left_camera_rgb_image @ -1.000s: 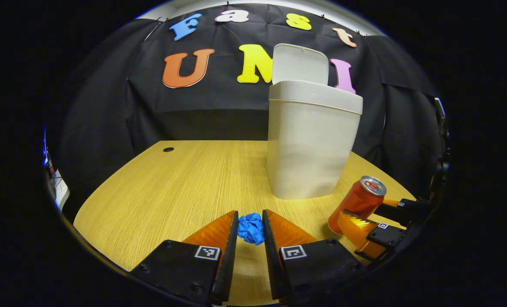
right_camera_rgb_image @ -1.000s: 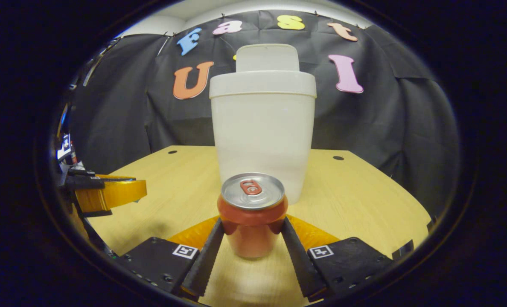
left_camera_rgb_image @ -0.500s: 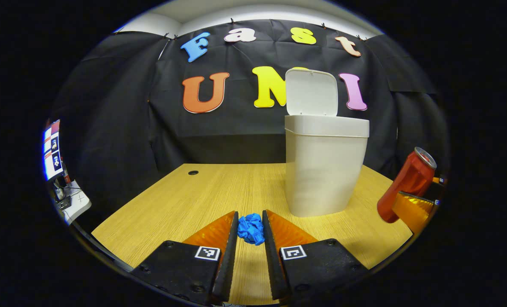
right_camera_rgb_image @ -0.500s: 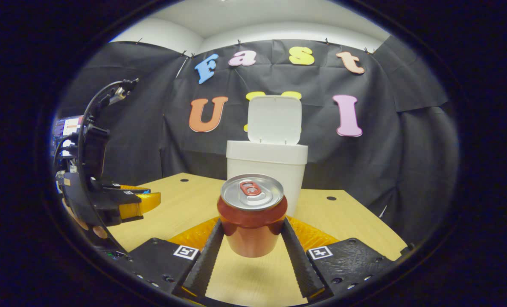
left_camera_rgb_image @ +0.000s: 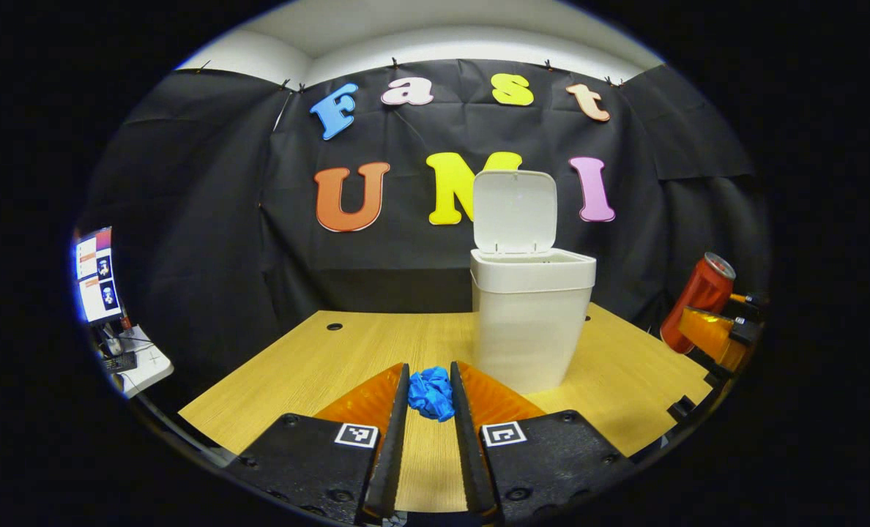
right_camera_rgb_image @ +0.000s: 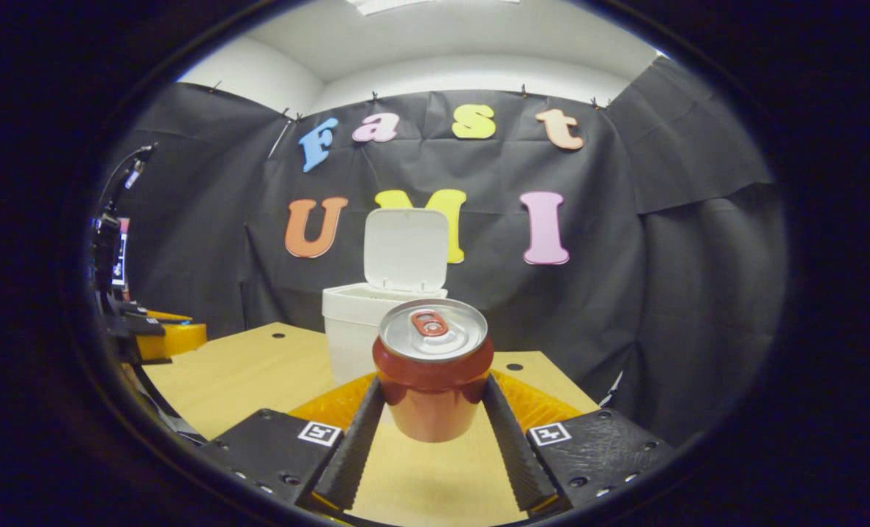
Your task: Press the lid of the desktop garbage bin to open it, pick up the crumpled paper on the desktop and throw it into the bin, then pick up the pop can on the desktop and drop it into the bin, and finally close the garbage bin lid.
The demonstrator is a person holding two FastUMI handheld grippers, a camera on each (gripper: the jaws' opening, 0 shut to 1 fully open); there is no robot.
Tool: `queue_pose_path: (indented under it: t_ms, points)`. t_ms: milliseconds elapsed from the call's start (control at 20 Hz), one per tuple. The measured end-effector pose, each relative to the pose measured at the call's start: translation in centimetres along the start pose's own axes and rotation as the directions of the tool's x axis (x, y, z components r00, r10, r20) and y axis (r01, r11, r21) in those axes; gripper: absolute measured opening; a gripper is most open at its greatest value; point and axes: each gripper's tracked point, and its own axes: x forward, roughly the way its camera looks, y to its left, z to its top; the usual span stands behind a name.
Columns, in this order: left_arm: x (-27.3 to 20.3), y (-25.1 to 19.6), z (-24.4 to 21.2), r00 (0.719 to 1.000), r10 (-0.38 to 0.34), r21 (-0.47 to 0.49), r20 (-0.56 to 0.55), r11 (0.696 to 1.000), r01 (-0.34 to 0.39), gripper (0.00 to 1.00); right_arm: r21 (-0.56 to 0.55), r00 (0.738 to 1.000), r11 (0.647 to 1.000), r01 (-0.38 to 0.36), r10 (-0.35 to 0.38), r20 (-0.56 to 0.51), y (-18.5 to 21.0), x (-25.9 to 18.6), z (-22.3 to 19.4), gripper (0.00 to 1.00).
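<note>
Left hand-held gripper [left_camera_rgb_image: 430, 395] clamps the paper ball [left_camera_rgb_image: 430, 392] — right hand-held gripper [right_camera_rgb_image: 433, 399] grips the can [right_camera_rgb_image: 433, 366].
Both loads hang above the counter [left_camera_rgb_image: 318, 366], short of the open bin [left_camera_rgb_image: 530, 322] — releasing early would miss it.

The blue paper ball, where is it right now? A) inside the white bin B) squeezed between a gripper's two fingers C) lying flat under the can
B: in the left gripper view the blue paper ball sits pinched between the left gripper fingers, short of the open white bin.
</note>
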Motion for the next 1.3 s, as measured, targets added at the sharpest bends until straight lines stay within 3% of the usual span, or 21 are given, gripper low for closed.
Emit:
queue_pose_path:
  t_ms: [300,450,550,650,750,850,900,950,1050,1100,1300]
  points:
    - [0.7,-2.3,6.3,0.999,-0.015,-0.003,0.034,1.000,0.015,0.37,-0.048,0.998,0.997,-0.054,0.053,-0.015,-0.3,-0.4,-0.4,0.78]
    - [2.6,-3.5,8.0,0.999,-0.041,0.009,0.030,0.999,0.040,0.37,-0.114,1.000,0.993,-0.024,0.025,0.012,-1.7,-0.4,0.1,0.78]
    - [4.3,-4.2,9.4,0.997,-0.065,-0.036,0.039,0.997,0.066,0.37,-0.108,0.999,0.993,-0.047,0.047,0.002,-1.4,-0.6,-0.2,0.78]
    - [6.4,-5.0,11.7,0.992,-0.098,-0.088,0.081,0.991,0.105,0.42,-0.094,0.997,0.993,-0.071,0.071,0.001,-1.2,-0.9,0.0,0.79]
    - [9.1,-4.7,14.8,0.986,-0.072,-0.104,0.151,0.991,0.088,0.37,-0.090,0.998,0.994,-0.068,0.070,0.008,-2.1,-1.0,0.2,0.79]
    - [11.4,-6.2,17.2,0.972,-0.113,-0.089,0.207,0.987,0.134,0.37,-0.070,0.998,0.996,-0.060,0.061,0.011,-2.9,-0.8,0.5,0.79]
    - [12.5,-7.1,17.7,0.966,-0.133,-0.089,0.221,0.984,0.156,0.31,-0.059,0.999,0.997,-0.049,0.050,0.016,-3.6,-0.8,0.5,0.78]
    - [13.6,-7.6,18.3,0.962,-0.138,-0.087,0.235,0.983,0.162,0.37,-0.051,0.999,0.998,-0.038,0.039,0.020,-4.2,-0.7,0.8,0.78]
    - [16.0,-8.9,17.8,0.965,-0.150,-0.117,0.214,0.977,0.178,0.36,-0.022,0.999,0.999,-0.034,0.035,0.018,-5.1,-0.5,0.8,0.77]
    - [17.0,-10.4,17.3,0.961,-0.190,-0.117,0.201,0.969,0.216,0.37,-0.002,0.999,0.999,-0.037,0.037,0.016,-5.5,-0.4,0.7,0.77]
    - [20.7,-13.1,17.2,0.957,-0.219,-0.052,0.193,0.971,0.233,0.42,0.047,1.000,0.999,-0.012,0.011,0.011,-7.6,-0.2,0.9,0.77]
